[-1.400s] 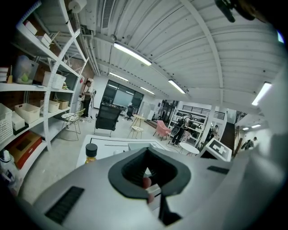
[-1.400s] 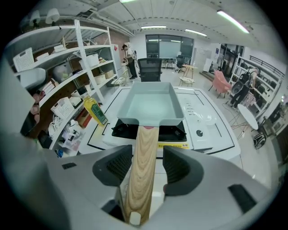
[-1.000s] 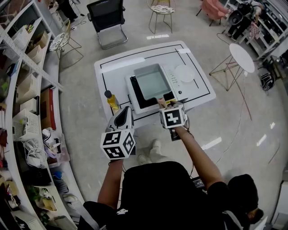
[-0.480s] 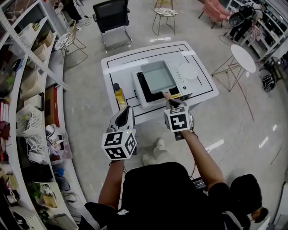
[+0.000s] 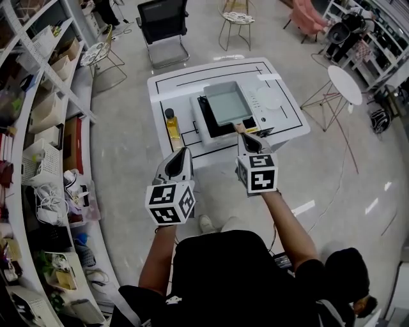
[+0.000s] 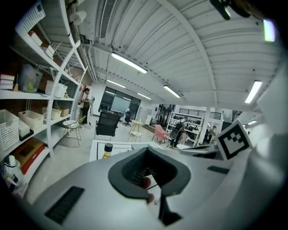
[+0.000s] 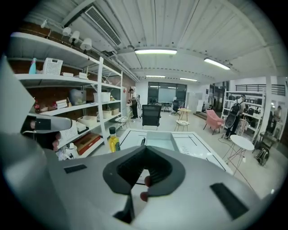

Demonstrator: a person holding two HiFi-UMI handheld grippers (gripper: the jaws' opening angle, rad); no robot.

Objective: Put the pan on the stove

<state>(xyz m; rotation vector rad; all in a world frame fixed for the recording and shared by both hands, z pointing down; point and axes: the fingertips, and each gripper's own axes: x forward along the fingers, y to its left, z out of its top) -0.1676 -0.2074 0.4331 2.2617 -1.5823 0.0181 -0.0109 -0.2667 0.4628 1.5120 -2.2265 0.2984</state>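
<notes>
A grey rectangular pan (image 5: 227, 102) sits on the black top of the stove (image 5: 206, 121), its handle (image 5: 239, 126) pointing toward me. My right gripper (image 5: 245, 136) hovers just short of the handle's end, off the pan. Its jaws have just been closing and now stand shut with nothing between them. From the right gripper view, the gripper (image 7: 141, 168) faces the pan (image 7: 159, 140) across a gap. My left gripper (image 5: 182, 154) floats before the table's near edge, shut and empty, and appears in its own view as the left gripper (image 6: 150, 168).
A yellow oil bottle (image 5: 171, 123) stands on the white table (image 5: 166, 89) left of the stove. Behind the table are a black chair (image 5: 163, 25) and a wire stool (image 5: 233, 16). Shelves (image 5: 38, 115) line the left side; a round white side table (image 5: 344, 83) stands at the right.
The right gripper has drawn back from the pan's handle toward me and risen. The left gripper has shifted a little. The pan rests on the stove as before.
</notes>
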